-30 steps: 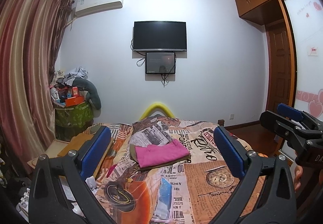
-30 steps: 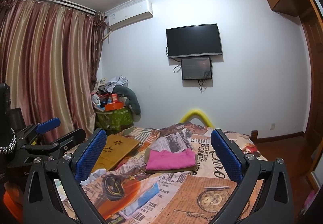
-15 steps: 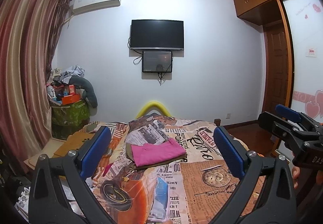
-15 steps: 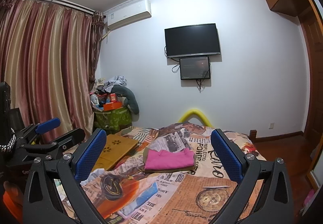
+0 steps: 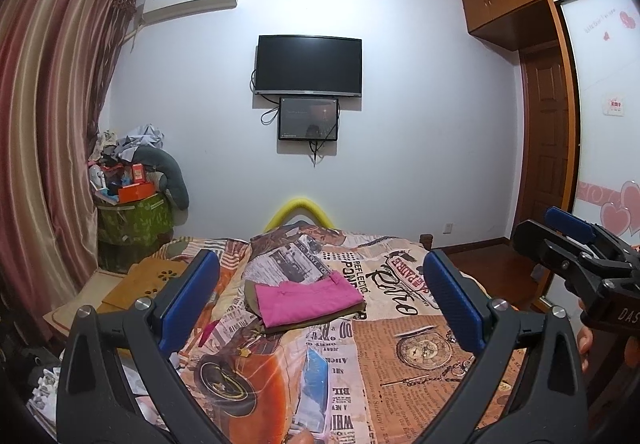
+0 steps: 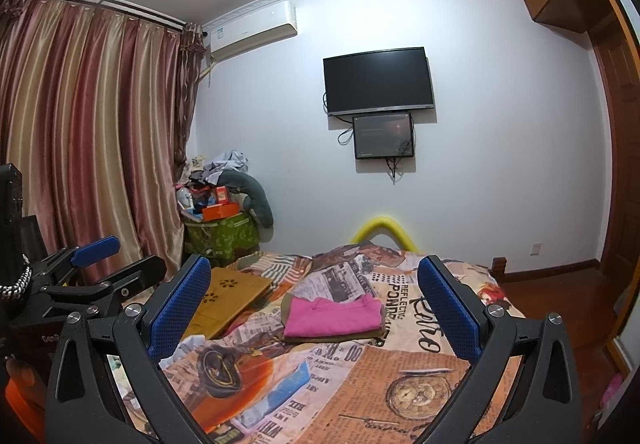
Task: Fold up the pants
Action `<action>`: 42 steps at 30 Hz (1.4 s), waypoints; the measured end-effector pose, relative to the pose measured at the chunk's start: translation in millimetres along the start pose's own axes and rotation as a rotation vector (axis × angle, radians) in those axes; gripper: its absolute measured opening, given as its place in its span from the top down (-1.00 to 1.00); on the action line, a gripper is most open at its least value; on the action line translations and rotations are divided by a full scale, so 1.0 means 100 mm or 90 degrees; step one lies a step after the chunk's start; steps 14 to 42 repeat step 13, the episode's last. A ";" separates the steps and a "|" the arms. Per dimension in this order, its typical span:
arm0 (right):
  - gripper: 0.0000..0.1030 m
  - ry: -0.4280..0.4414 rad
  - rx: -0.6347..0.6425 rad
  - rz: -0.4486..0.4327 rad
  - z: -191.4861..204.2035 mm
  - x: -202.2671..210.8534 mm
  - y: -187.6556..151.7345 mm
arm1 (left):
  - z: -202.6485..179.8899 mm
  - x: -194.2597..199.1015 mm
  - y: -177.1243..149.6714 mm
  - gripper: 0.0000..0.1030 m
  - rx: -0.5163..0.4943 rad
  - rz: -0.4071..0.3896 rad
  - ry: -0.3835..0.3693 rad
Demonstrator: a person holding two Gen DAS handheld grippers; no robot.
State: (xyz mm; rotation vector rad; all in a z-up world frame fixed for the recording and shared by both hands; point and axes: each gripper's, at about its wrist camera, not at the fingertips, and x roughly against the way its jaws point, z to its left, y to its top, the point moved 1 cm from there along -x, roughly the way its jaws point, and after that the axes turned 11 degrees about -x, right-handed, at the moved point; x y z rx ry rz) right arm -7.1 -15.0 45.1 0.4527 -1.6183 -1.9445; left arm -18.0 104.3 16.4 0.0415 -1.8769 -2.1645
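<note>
Both views tilted slightly up over the last second; left tool (image 5: 320,300) and right tool (image 6: 314,300) hang wide open and empty above the bed's near edge (image 5: 420,396), folded pink pants (image 5: 306,298) stacked mid-bed, likely done.

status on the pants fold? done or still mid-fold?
Looks done: the pink pants lie as a compact folded rectangle on top of an olive folded garment on the bed. In hand: nothing. The left gripper and right gripper are both open, held above the bed, short of the stack. Left: no unfolded pants visible, so likely nothing.
</note>
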 end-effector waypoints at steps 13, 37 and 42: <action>-1.00 -0.004 -0.002 0.002 0.00 0.00 -0.01 | -0.01 -0.02 -0.03 -1.00 -0.001 0.012 -0.017; -1.00 -0.004 -0.002 0.002 0.00 0.00 -0.01 | -0.01 -0.02 -0.03 -1.00 -0.001 0.012 -0.017; -1.00 -0.004 -0.002 0.002 0.00 0.00 -0.01 | -0.01 -0.02 -0.03 -1.00 -0.001 0.012 -0.017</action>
